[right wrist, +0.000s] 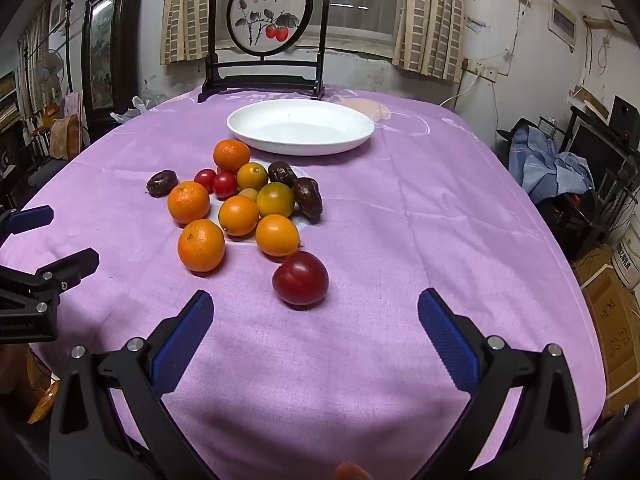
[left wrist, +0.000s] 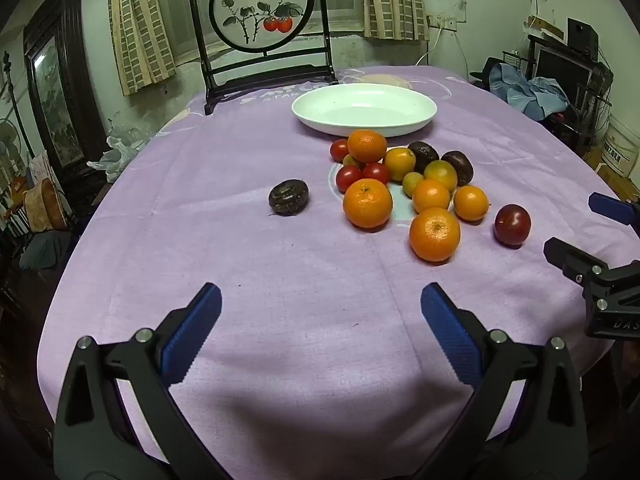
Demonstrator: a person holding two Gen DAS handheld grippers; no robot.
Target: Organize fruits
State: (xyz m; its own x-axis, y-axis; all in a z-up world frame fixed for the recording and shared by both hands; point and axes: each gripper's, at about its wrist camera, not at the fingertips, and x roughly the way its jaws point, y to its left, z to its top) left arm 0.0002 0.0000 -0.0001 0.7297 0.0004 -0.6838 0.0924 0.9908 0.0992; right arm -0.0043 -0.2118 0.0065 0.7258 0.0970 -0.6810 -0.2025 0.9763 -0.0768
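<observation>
The round painted panel (left wrist: 262, 4) in the dark screen carries brush-written Chinese characters, too small to read surely, with small red seal marks beside them. The purple cloth (left wrist: 280, 264) shows pale letters "STAR" left of the plate. The right gripper's (left wrist: 576, 226) body bears "DAS", cut by the picture's edge.

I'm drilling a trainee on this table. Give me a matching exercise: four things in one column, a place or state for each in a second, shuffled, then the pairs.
Things:
1. white plate
2. red plum
3. lone dark wrinkled fruit
4. right gripper

Places or states:
A. apart from the pile, on its left
B. wide open, holding nothing
C. empty, behind the fruit pile
D. nearest the right gripper

Pairs: 1-C, 2-D, 3-A, 4-B
</observation>
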